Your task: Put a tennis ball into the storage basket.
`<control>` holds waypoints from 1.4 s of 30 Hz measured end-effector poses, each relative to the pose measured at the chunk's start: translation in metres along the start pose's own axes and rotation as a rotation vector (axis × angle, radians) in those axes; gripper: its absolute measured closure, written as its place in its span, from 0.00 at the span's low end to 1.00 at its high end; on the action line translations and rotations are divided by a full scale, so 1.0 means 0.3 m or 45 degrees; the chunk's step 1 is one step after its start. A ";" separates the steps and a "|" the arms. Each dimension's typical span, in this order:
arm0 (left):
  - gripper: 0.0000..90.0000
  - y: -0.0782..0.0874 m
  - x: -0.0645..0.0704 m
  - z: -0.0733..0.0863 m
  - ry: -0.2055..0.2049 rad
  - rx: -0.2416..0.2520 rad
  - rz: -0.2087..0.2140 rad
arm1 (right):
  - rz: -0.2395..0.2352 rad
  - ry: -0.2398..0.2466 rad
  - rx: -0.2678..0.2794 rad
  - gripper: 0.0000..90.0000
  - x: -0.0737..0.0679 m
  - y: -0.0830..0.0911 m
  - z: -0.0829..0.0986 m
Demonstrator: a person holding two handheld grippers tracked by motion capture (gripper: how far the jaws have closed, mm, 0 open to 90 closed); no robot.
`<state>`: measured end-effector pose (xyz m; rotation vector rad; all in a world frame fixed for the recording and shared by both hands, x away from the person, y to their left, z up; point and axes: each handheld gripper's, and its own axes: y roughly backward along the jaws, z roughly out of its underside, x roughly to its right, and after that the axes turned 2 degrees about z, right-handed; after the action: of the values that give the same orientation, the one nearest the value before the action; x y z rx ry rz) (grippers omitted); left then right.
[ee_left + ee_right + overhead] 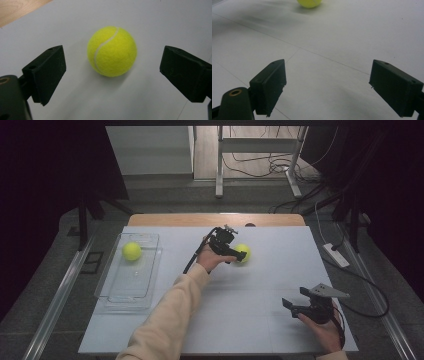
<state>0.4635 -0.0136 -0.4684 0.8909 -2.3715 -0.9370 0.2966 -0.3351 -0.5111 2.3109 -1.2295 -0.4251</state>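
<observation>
Blocky black fingers (47,72) astride fuzzy round tennis ball (112,51), apart.

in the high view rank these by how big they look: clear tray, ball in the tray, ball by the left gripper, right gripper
1. clear tray
2. right gripper
3. The ball in the tray and the ball by the left gripper look alike; the second is partly hidden, so unranked.

Right gripper (327,87) jaws wide apart over white table (342,37); tennis ball (309,3) far off.
</observation>
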 end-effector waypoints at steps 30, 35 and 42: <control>0.09 -0.092 -0.028 -0.008 0.051 -0.039 -0.002 | 0.000 0.005 -0.003 0.15 0.003 -0.002 0.002; 0.09 -0.114 -0.030 -0.008 0.060 -0.053 0.002 | 0.004 0.005 -0.006 0.15 0.004 -0.002 0.002; 0.09 -0.137 -0.026 -0.017 0.062 -0.062 0.010 | 0.001 0.002 -0.004 0.15 0.006 -0.002 0.003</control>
<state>0.4884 -0.0335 -0.4958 0.8753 -2.3003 -0.9548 0.2975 -0.3366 -0.5123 2.3075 -1.2279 -0.4252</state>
